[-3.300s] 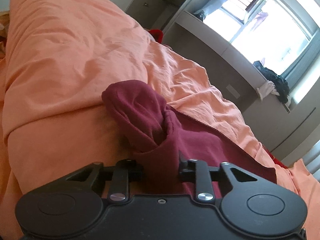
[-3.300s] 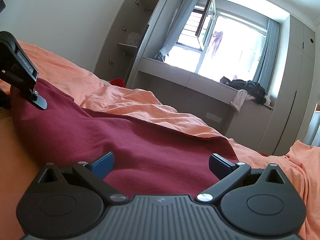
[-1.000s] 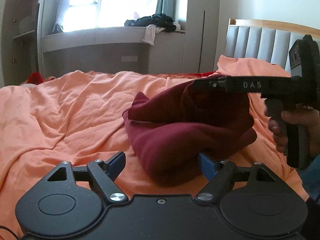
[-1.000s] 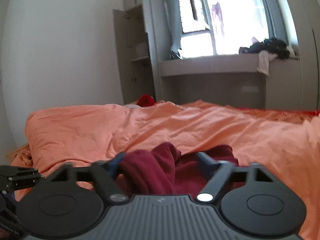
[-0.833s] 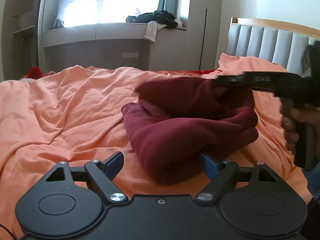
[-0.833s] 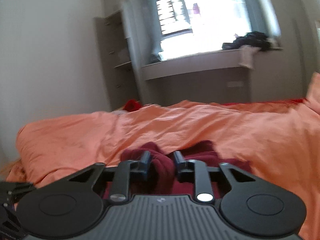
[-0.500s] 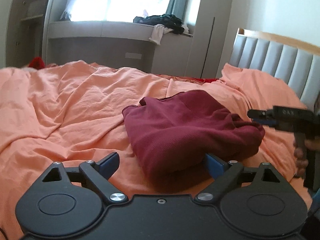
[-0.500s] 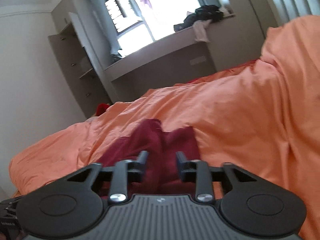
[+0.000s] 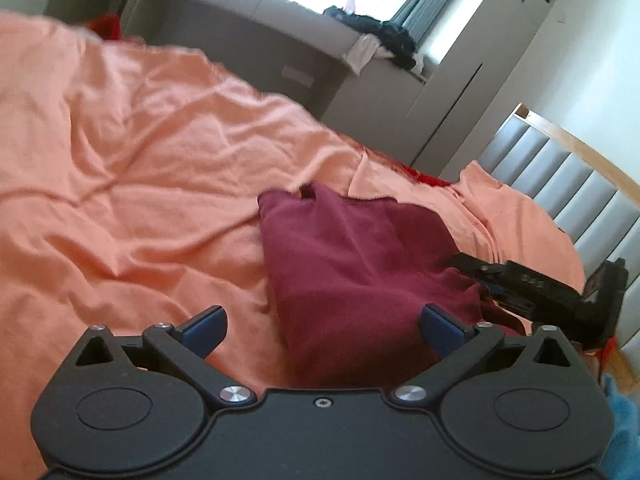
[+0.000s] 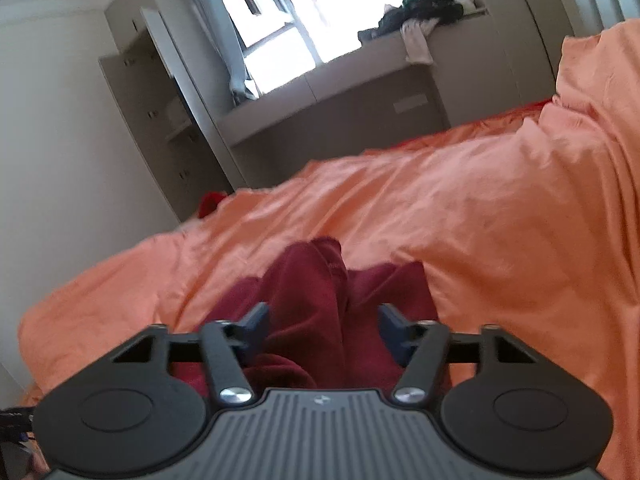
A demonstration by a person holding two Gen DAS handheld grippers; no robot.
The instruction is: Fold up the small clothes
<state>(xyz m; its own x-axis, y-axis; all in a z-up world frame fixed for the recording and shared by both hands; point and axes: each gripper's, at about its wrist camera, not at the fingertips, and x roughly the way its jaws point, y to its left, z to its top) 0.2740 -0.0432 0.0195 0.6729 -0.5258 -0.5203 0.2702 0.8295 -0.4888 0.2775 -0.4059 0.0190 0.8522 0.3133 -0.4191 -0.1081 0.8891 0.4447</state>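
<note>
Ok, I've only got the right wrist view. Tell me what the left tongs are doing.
Observer: The left tongs stand wide apart, having just been opening; neither pad presses the dark red knit garment.
Operator: Say where that garment's near end lies.
Observer: Between the blue pads, resting on the orange bed cover.
Operator: Name what is beyond it on the right.
Observer: A grey padded headboard with a wooden rim.

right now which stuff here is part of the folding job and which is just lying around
Part of the job:
- maroon garment
- left tool, open
- right tool

Lying about:
- orange duvet
- dark clothes pile on the window ledge
- red item by the wardrobe
</note>
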